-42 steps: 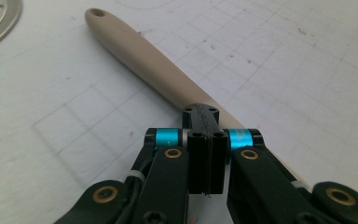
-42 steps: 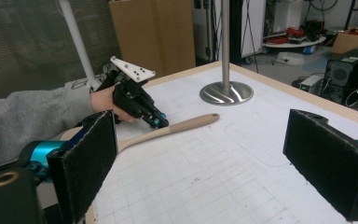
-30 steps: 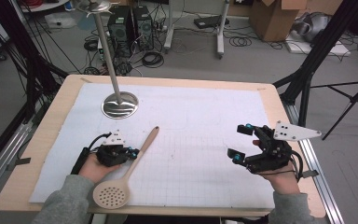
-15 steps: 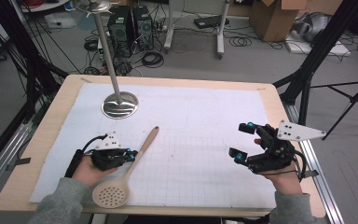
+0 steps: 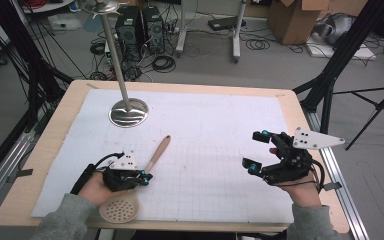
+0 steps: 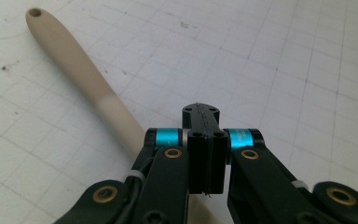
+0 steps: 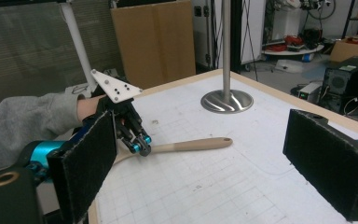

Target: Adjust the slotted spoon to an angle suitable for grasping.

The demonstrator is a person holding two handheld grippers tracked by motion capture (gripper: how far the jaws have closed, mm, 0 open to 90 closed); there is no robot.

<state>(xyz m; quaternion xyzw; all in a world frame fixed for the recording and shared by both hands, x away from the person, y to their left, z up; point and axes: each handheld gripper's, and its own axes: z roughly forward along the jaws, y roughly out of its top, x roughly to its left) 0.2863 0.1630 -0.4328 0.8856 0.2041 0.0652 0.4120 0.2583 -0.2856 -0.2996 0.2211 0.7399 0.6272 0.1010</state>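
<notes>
We see one slotted wooden spoon [image 5: 139, 184] lying flat on the white gridded mat [image 5: 205, 125] of the tabletop [image 5: 65, 115], well in front of the single steel stand base [image 5: 128, 112], its handle tip aimed toward that base and its round perforated head nearest the person. We read no brand, label or writing on it. The left tongs [image 5: 144, 178] sit just above the spoon's handle, pressed together with nothing between them. The right tongs [image 5: 257, 150], far to the right of the spoon, gape wide and empty.
</notes>
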